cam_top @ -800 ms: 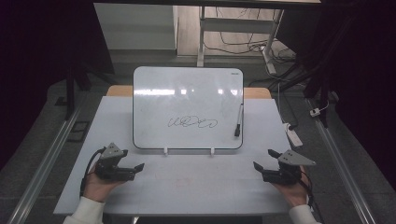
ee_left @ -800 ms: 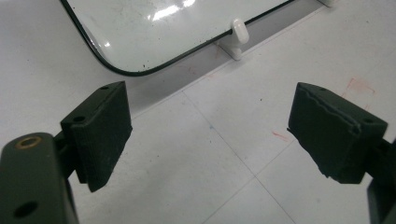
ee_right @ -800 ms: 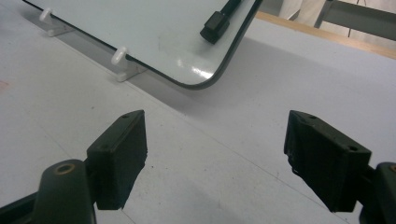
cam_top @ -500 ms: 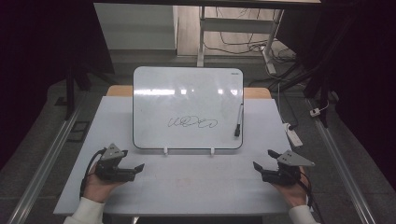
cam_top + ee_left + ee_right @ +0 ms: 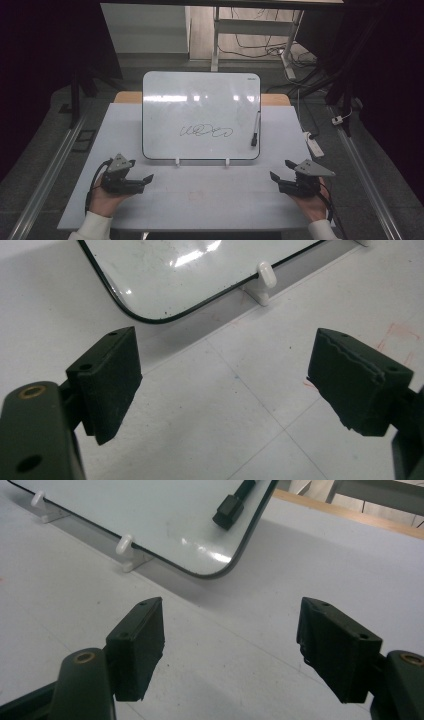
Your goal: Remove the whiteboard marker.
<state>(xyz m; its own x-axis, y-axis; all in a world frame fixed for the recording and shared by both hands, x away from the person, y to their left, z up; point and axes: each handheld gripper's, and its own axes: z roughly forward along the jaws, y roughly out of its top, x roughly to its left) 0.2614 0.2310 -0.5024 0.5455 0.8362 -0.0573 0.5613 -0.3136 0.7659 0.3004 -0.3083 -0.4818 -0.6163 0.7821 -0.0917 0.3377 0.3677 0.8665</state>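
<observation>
Resting on the white table at seven o'clock, the left gripper has its jaws spread with nothing between them; the right gripper, at five o'clock, is likewise released and empty. Beyond them toward twelve o'clock stands the tilted whiteboard bearing a scribble, with a black marker at its three o'clock edge

cables trail across the floor behind the table.

High view looks forward, down; each gripper view sits low, close, facing the shared whiteboard ahead
</observation>
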